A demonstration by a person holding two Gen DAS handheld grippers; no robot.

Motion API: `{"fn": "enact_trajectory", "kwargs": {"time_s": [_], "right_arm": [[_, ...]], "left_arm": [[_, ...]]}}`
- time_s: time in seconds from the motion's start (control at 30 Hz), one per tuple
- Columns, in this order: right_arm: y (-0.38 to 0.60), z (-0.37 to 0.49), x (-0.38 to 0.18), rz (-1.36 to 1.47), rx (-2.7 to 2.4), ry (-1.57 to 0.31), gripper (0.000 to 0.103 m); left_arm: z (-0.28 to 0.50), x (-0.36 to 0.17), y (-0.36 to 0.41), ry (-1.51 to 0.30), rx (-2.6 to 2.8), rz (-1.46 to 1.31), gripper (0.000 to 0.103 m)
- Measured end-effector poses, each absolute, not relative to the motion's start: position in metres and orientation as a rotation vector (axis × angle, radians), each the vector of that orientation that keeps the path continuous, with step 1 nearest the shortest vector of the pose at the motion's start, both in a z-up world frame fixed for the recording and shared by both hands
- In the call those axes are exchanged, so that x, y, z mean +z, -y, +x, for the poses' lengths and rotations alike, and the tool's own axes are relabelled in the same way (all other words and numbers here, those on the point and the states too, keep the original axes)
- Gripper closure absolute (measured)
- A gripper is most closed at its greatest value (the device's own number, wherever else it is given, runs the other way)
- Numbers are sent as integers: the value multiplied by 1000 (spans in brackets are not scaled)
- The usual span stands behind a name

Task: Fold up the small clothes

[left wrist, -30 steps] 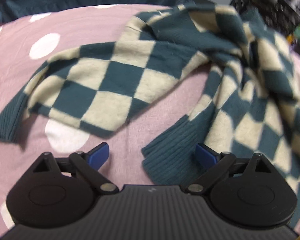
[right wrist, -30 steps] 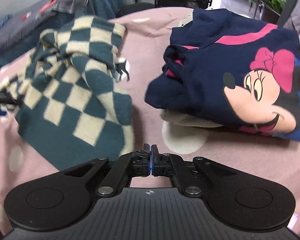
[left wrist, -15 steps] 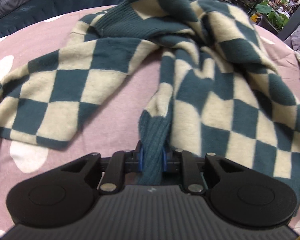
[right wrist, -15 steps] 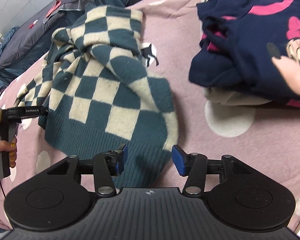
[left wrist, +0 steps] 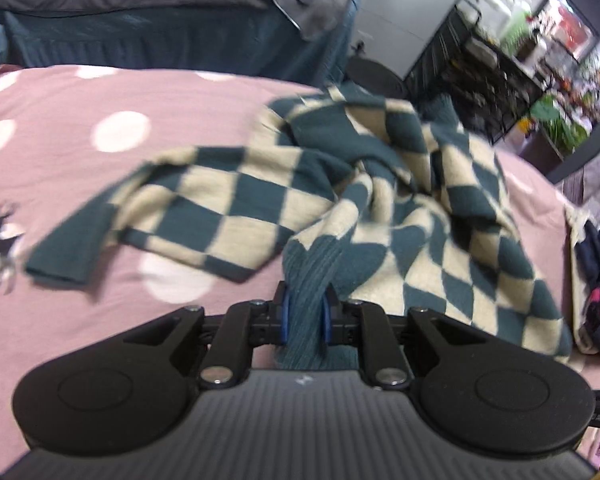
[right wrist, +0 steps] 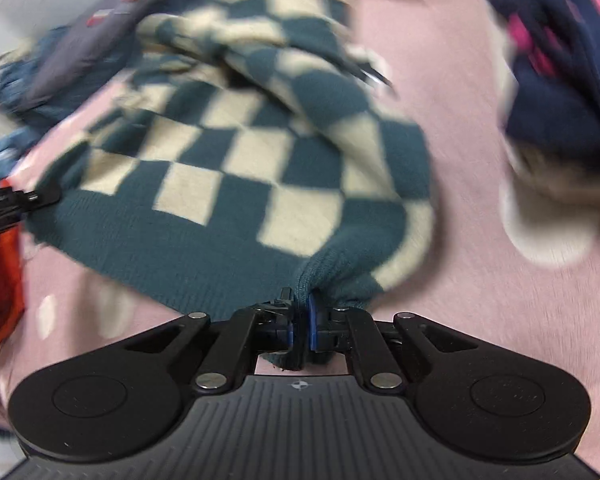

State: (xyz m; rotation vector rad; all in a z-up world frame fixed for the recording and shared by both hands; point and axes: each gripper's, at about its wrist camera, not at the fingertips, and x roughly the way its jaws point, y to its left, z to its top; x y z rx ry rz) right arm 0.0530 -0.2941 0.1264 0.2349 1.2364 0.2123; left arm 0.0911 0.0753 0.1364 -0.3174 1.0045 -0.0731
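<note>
A teal and cream checkered sweater (left wrist: 380,208) lies crumpled on the pink polka-dot bedspread (left wrist: 100,100). My left gripper (left wrist: 305,314) is shut on the sweater's ribbed teal hem at one corner. One sleeve (left wrist: 72,248) trails out to the left. In the right wrist view the sweater (right wrist: 240,152) spreads ahead, and my right gripper (right wrist: 300,320) is shut on its ribbed hem at the other corner. The left gripper (right wrist: 40,198) shows at the sweater's left edge there. Both views are blurred.
A folded navy garment with pink print (right wrist: 560,60) sits at the right on the bedspread (right wrist: 460,300); it also shows at the far right in the left wrist view (left wrist: 596,280). A dark blue covered bed (left wrist: 160,20) and black shelving (left wrist: 492,80) stand beyond.
My left gripper closed on the hem a half second ago and still holds it, now raised. My right gripper went from open around the hem to shut on it. The sweater is being pulled.
</note>
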Motion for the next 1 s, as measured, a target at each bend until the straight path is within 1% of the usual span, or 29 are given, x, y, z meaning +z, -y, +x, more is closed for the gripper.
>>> {"fn": "enact_trajectory", "kwargs": {"time_s": [0.07, 0.13, 0.23, 0.3, 0.43, 0.57, 0.6, 0.63, 0.67, 0.7, 0.73, 0.77, 0.8, 0.83, 0.87, 0.9, 0.93, 1.0], "right_arm": [[285, 46, 150, 177, 310, -1201, 92], [278, 36, 172, 123, 396, -1206, 92], [275, 12, 182, 24, 474, -1303, 92], [279, -5, 177, -8, 503, -1385, 99], [290, -26, 156, 40, 483, -1514, 99], [286, -32, 136, 76, 476, -1591, 98], [286, -30, 131, 86, 467, -1611, 97], [288, -28, 125, 81, 452, -1629, 96], [289, -27, 124, 70, 434, -1639, 93], [290, -28, 124, 63, 418, -1648, 86], [293, -27, 122, 46, 403, -1659, 76], [294, -24, 122, 18, 386, -1666, 55], [298, -24, 124, -8, 366, -1662, 45], [301, -22, 128, -26, 356, -1645, 42], [303, -20, 133, -38, 350, -1623, 43], [306, -17, 139, -40, 343, -1599, 43], [309, -13, 144, -34, 335, -1572, 42], [314, -4, 152, -13, 314, -1510, 40]], "left_arm": [[72, 152, -85, -1002, -56, -293, 89], [47, 163, -96, -1017, -57, -256, 89], [4, 159, -118, -1112, -31, -261, 89], [-25, 147, -124, -1183, -5, -259, 89], [-75, 112, -124, -1321, 30, -286, 88], [-92, 83, -114, -1385, 55, -297, 86], [-90, 80, -114, -1389, 63, -294, 83], [-88, 78, -112, -1393, 68, -283, 76], [-84, 77, -111, -1400, 76, -265, 71], [-80, 76, -112, -1415, 88, -241, 52], [-78, 77, -113, -1426, 99, -219, 36], [-76, 79, -115, -1426, 113, -201, 33], [-75, 83, -117, -1407, 128, -192, 32], [-75, 89, -123, -1379, 142, -195, 32], [-75, 94, -130, -1350, 163, -210, 32], [-74, 102, -137, -1323, 191, -233, 28], [-72, 110, -142, -1292, 217, -261, 23], [-61, 122, -154, -1216, 242, -319, 19]]}}
